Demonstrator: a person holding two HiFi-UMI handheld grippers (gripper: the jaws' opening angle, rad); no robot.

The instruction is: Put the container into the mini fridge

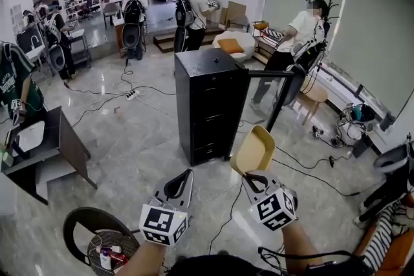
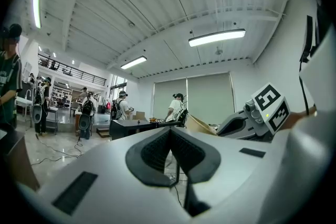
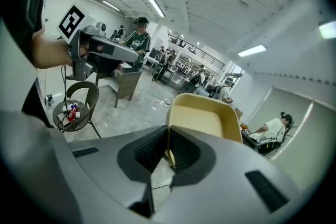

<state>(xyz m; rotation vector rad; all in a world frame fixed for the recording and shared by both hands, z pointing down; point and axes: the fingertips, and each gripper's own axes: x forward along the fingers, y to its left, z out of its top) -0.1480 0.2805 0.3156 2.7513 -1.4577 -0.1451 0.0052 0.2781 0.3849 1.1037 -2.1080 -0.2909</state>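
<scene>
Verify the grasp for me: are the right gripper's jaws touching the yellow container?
Touching. In the right gripper view, the right gripper has its jaws pinched on the rim of the yellow container.

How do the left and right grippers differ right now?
The right gripper is shut on the container, pinching its rim; the left gripper is shut with nothing between its jaws. The right gripper tilts down toward the floor, while the left gripper is held level. Both carry a marker cube and face the fridge.
</scene>
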